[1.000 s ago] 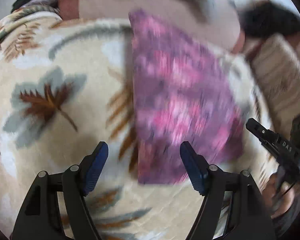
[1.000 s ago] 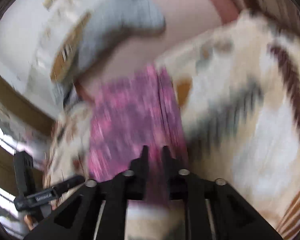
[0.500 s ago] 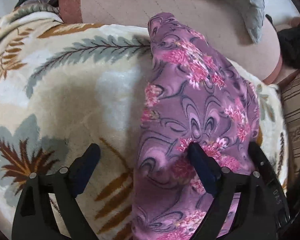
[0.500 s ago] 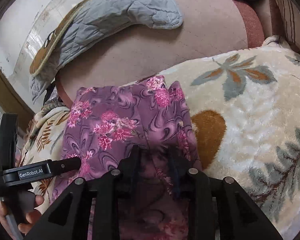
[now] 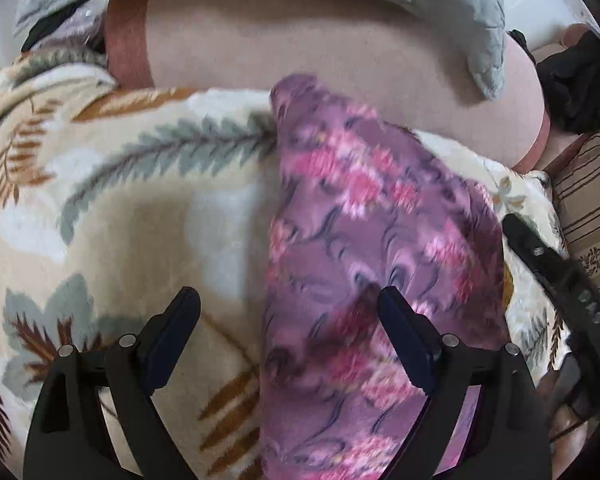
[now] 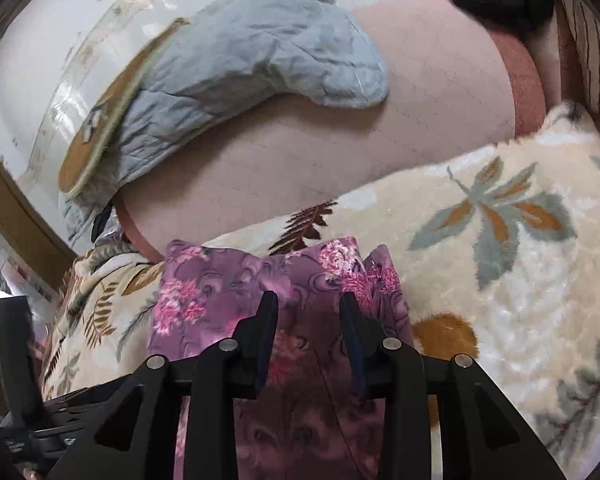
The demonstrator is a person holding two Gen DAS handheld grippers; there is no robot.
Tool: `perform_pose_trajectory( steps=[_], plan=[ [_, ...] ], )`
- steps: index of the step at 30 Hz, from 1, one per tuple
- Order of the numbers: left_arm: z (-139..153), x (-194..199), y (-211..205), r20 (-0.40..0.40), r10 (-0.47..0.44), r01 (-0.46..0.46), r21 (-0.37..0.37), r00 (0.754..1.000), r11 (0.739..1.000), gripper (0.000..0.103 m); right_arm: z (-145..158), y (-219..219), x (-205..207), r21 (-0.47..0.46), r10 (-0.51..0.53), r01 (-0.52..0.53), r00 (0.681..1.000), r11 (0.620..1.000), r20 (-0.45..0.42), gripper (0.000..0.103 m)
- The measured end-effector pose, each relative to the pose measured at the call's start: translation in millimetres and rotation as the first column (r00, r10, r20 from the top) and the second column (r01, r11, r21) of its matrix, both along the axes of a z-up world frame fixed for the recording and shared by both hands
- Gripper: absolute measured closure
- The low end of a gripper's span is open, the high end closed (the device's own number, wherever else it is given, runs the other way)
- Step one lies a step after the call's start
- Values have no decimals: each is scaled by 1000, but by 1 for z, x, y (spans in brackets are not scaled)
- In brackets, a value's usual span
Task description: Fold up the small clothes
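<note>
While the cream leaf-patterned blanket (image 5: 132,216) covers the bed, the left gripper (image 5: 290,320) hangs with jaws wide apart over the left edge of the purple floral garment (image 5: 380,232), which lies folded lengthwise. Right of it, the right gripper (image 6: 309,322) is opening its jaws above the cloth, pads clear.

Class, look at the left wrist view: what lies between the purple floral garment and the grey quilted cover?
Between the purple floral garment and the grey quilted cover lies a bare stretch of pinkish-beige mattress surface. The left wrist view shows it; the right wrist view agrees.
</note>
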State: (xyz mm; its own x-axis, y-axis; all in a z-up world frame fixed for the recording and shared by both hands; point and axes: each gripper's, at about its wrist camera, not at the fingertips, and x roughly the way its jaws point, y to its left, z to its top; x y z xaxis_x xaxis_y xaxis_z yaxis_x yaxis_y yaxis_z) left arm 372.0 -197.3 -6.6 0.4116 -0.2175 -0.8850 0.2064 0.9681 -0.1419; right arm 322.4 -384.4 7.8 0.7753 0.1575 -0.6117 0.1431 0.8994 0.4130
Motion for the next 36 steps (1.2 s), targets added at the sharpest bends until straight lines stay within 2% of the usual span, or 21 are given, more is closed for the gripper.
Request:
perform_pose_trajectory(
  steps=[2,3,4,5,6,9,12,16,20,22,24,27,29,31,34,36],
  plan=[
    [-7,14,-9,-15,0,1,39,1000,999,11,-23,1,15,-46,-23,18,993,999,-116,59],
    [-14,21,-10,-47,5,-4,31,999,1000,11,-36,1,19,-85,-43,30,987,996,-154,58],
    [-20,28,-9,-90,11,-10,7,996,1000,10,-36,0,16,-72,-46,37,991,997,-122,57],
    [-25,34,-5,-135,33,-38,-33,990,999,8,-33,-4,16,-42,-42,37,991,998,-128,57],
    [-24,37,-1,-147,41,-49,-53,988,997,8,-31,-7,15,-13,-38,37,990,999,-135,57],
    [-16,37,9,-155,20,-34,-89,988,995,8,-25,-31,-2,100,-54,67,991,993,-125,57],
    [-11,28,30,-150,-1,-18,-125,989,992,8,-27,-63,-31,187,-105,125,988,974,-111,51],
    [-14,12,55,-178,-11,-29,-221,984,975,8,-32,-83,-56,267,-78,98,993,959,-88,47],
    [-21,0,54,-231,-48,-30,-324,972,946,8,-39,-68,-52,295,3,29,994,955,-109,40],
    [-22,-5,46,-245,-66,-17,-321,967,947,8,-45,-54,-45,306,61,-19,990,952,-126,36],
    [-20,-10,38,-231,-67,-6,-301,971,954,8,-43,-45,-44,286,67,-33,992,958,-109,29],
    [-18,-16,31,-241,-69,-7,-302,968,953,8,-42,-36,-39,285,79,-47,992,957,-101,28],
    [-19,-15,27,-245,-65,-10,-292,967,956,8,-41,-34,-38,271,62,-30,992,962,-108,29],
    [-16,-10,26,-243,-64,-12,-297,968,955,8,-33,-32,-38,214,27,-3,993,977,-112,37],
    [0,-1,22,-167,-48,-4,-298,985,955,8,-7,-36,-44,82,-90,90,996,993,-3,36],
    [9,8,21,-130,-31,-7,-281,991,960,8,3,-36,-29,87,-72,70,997,994,22,38]
  ],
)
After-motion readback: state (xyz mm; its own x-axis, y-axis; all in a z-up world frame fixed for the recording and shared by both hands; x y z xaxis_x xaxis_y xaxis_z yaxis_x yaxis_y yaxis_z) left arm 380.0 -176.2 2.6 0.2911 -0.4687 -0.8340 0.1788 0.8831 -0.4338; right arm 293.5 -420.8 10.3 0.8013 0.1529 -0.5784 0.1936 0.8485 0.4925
